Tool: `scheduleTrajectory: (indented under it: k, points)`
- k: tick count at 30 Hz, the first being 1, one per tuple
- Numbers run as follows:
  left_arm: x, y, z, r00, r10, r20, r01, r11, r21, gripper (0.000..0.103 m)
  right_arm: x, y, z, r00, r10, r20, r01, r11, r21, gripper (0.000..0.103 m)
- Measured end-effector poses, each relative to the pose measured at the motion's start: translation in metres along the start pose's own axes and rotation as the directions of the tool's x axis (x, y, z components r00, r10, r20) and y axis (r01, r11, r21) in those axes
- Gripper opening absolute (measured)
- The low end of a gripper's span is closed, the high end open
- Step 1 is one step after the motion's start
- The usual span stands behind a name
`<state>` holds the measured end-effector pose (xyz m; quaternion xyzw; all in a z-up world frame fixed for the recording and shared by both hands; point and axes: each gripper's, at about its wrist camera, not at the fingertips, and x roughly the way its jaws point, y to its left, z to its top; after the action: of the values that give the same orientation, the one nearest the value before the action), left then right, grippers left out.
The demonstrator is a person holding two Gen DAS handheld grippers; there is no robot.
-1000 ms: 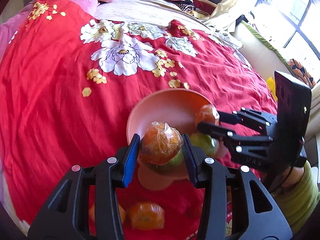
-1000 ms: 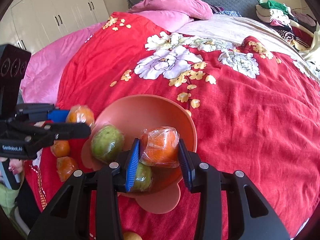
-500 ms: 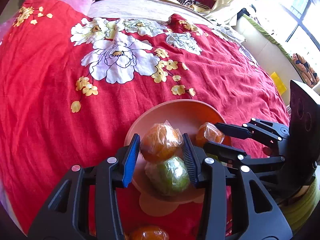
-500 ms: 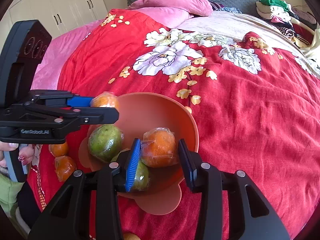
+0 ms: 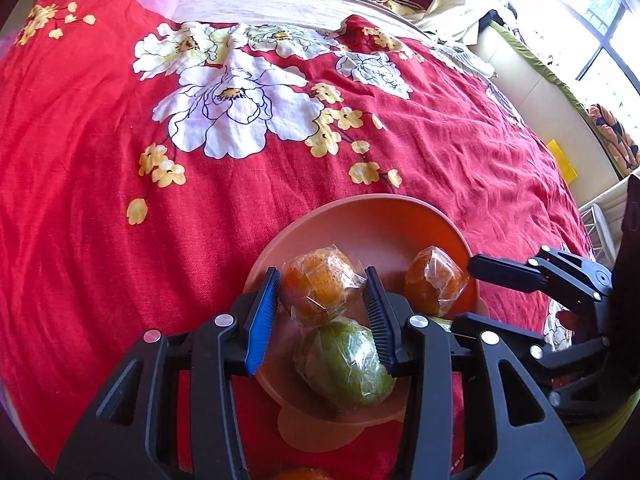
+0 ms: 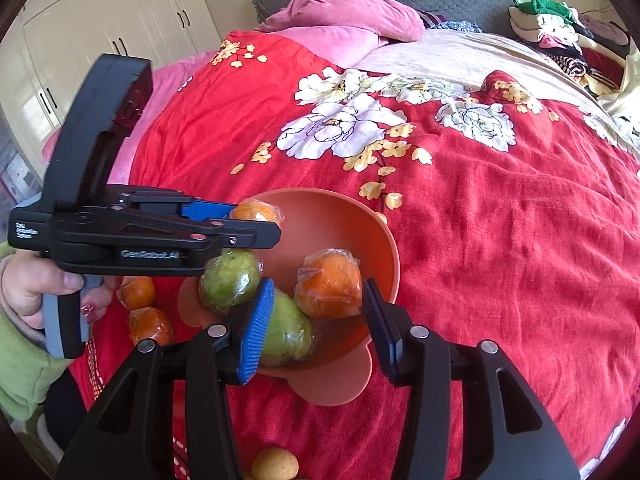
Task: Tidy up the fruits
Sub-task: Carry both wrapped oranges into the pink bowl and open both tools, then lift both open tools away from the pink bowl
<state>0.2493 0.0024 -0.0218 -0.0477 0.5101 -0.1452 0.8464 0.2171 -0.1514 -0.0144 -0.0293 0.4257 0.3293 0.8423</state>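
An orange-pink bowl [image 5: 360, 216] [image 6: 384, 240] sits on the red flowered bedspread. My left gripper [image 5: 322, 280] [image 6: 256, 220] is shut on a plastic-wrapped orange [image 5: 318, 292] [image 6: 256, 212] and holds it over the bowl's near-left side. My right gripper [image 6: 318, 300] [image 5: 464, 294] is opening its jaws. A second wrapped orange [image 6: 328, 284] [image 5: 434, 282] rests in the bowl between its pads, with a gap on the left side. Two wrapped green fruits [image 6: 230, 280] [image 6: 286, 332] lie in the bowl, and one of them [image 5: 344, 364] shows below the held orange.
Two wrapped oranges [image 6: 138, 292] [image 6: 150, 324] lie on the bedspread left of the bowl, near the person's hand [image 6: 28, 292]. A small yellow fruit [image 6: 276, 466] lies close in front. Pink pillows [image 6: 344, 16] and piled clothes [image 6: 552, 20] are at the far end.
My left gripper carried its orange forward until it hangs over the bowl. The right gripper's jaws spread apart and its orange sank onto the bowl's floor.
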Motion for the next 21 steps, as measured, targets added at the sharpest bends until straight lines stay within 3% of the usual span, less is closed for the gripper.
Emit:
scheduleTrajectory:
  k: [11, 21]
  points:
    - [-0.001, 0.0, 0.001, 1.0, 0.007, 0.002, -0.007, 1.0, -0.002, 0.035, -0.011, -0.001, -0.009, 1.0, -0.015, 0.015, 0.015, 1.0, 0.022, 0.054]
    - [-0.017, 0.0, -0.002, 0.999, 0.012, 0.03, -0.011, 1.0, -0.017, 0.047, -0.026, -0.002, -0.012, 0.998, -0.029, 0.053, 0.026, 0.999, 0.048, 0.064]
